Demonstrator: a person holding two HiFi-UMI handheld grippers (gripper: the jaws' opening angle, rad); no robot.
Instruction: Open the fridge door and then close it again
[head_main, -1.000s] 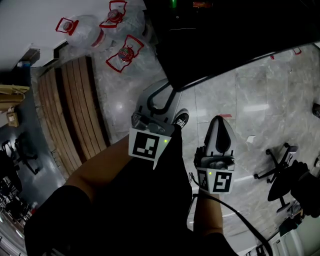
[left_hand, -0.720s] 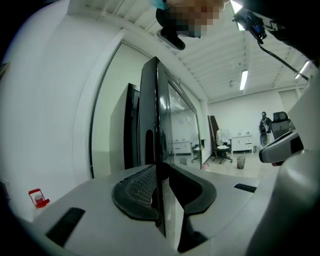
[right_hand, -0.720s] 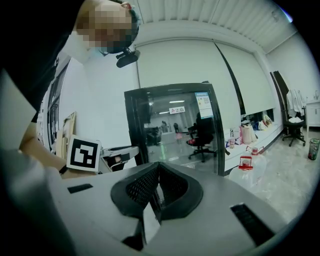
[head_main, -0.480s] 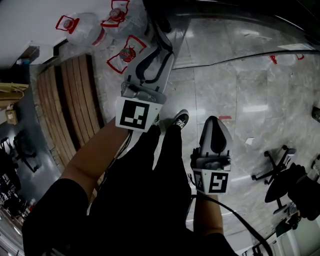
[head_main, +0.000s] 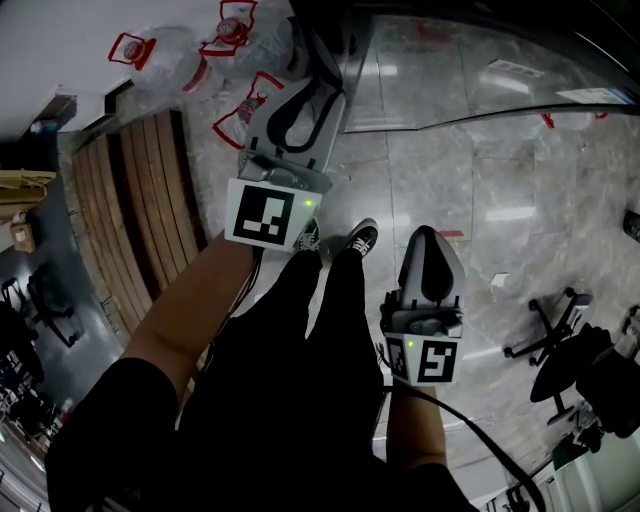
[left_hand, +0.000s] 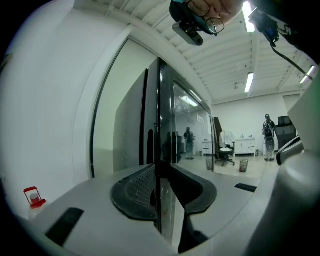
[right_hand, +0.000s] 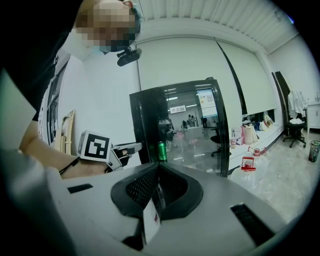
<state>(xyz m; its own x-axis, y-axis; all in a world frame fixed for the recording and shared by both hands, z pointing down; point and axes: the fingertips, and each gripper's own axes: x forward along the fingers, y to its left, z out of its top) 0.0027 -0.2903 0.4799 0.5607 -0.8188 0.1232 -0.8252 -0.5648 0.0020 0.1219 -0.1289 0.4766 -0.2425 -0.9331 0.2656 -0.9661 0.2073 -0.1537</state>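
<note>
Left gripper view shows the left gripper (left_hand: 161, 175) with its dark ribbed pads (left_hand: 132, 192) pinched together on the thin vertical edge of the tall black-framed glass fridge door (left_hand: 172, 125), which rises straight up from between them. Head view places that gripper at the top of the frame against the door, near clear plastic water jugs with red handles (head_main: 165, 60) and a slatted wooden bench (head_main: 150, 210). The right gripper (right_hand: 159, 185) hangs lower over the grey marble floor (head_main: 480, 200), well apart from the fridge, its jaws closed together, with a small white tag (right_hand: 150, 222) showing at their base.
</note>
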